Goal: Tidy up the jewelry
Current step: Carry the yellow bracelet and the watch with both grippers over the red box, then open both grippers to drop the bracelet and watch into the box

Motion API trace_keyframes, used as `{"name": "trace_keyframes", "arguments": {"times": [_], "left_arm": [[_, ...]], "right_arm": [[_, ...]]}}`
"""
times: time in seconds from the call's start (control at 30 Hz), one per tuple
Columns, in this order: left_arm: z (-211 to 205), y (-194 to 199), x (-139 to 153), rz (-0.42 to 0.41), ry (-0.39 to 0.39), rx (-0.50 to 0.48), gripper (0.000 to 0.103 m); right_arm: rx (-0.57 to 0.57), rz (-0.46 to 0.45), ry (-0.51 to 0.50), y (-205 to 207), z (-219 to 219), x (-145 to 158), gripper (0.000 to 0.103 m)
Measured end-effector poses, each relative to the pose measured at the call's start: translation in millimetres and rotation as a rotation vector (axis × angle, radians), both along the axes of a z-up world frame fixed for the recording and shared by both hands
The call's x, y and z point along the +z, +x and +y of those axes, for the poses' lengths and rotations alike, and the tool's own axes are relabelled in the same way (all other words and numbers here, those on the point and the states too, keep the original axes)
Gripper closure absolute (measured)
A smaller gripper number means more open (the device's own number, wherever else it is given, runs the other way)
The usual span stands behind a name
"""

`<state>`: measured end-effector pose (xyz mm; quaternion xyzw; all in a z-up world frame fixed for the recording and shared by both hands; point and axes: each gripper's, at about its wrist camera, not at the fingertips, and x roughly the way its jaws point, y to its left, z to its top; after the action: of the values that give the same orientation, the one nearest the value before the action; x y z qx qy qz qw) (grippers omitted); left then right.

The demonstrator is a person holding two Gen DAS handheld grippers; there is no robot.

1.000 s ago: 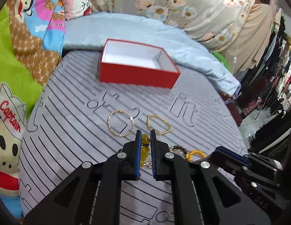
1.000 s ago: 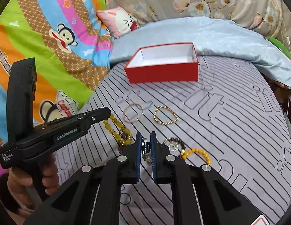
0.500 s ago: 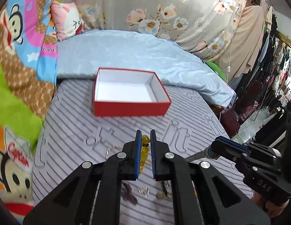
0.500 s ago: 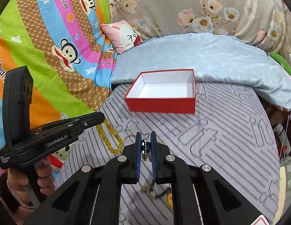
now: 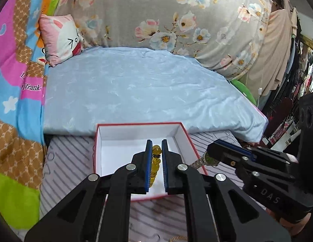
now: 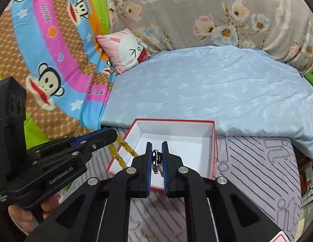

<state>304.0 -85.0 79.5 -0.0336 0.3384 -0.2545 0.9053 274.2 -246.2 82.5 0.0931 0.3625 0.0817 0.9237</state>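
Observation:
An open red box (image 5: 100, 141) with a white inside sits on the grey striped mat; it also shows in the right wrist view (image 6: 214, 141). My left gripper (image 5: 155, 147) is shut on a yellow bead bracelet (image 5: 156, 157) and holds it over the box. In the right wrist view the bracelet (image 6: 120, 151) hangs from the left gripper (image 6: 114, 136) at the box's left wall. My right gripper (image 6: 157, 149) is shut on a silver metal watch (image 6: 157, 160) over the box's front part. In the left wrist view the watch (image 5: 205, 159) hangs from the right gripper (image 5: 212, 147) at the box's right wall.
A pale blue quilt (image 5: 136, 92) lies right behind the box. A pink cat cushion (image 5: 59, 38) and a floral pillow (image 5: 176, 16) stand at the back, a cartoon blanket (image 6: 45, 50) to the left. A gold chain (image 6: 148, 238) lies on the mat near me.
Both grippers have lifted their pieces off the mat and moved forward to the red box, which now lies right under them. The other jewelry has dropped out of view below.

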Motion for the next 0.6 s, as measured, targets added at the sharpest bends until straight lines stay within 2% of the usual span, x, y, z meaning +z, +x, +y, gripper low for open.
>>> {"name": "trace_keyframes", "arguments": {"times": [0.13, 0.3, 0.5, 0.6], "left_arm": [[-7, 40, -14, 0.008, 0.014, 0.013, 0.095], [-15, 80, -46, 0.054, 0.041, 0.027, 0.095], [-22, 102, -72, 0.09, 0.063, 0.029, 0.095], [-22, 109, -81, 0.109, 0.06, 0.035, 0.094]], "right_arm": [[-0.016, 0.053, 0.039, 46, -12, -29, 0.094], [-0.032, 0.121, 0.057, 82, -23, -65, 0.094], [-0.037, 0.17, 0.071, 103, -27, -89, 0.094], [-0.056, 0.183, 0.046, 108, -28, -97, 0.091]]}}
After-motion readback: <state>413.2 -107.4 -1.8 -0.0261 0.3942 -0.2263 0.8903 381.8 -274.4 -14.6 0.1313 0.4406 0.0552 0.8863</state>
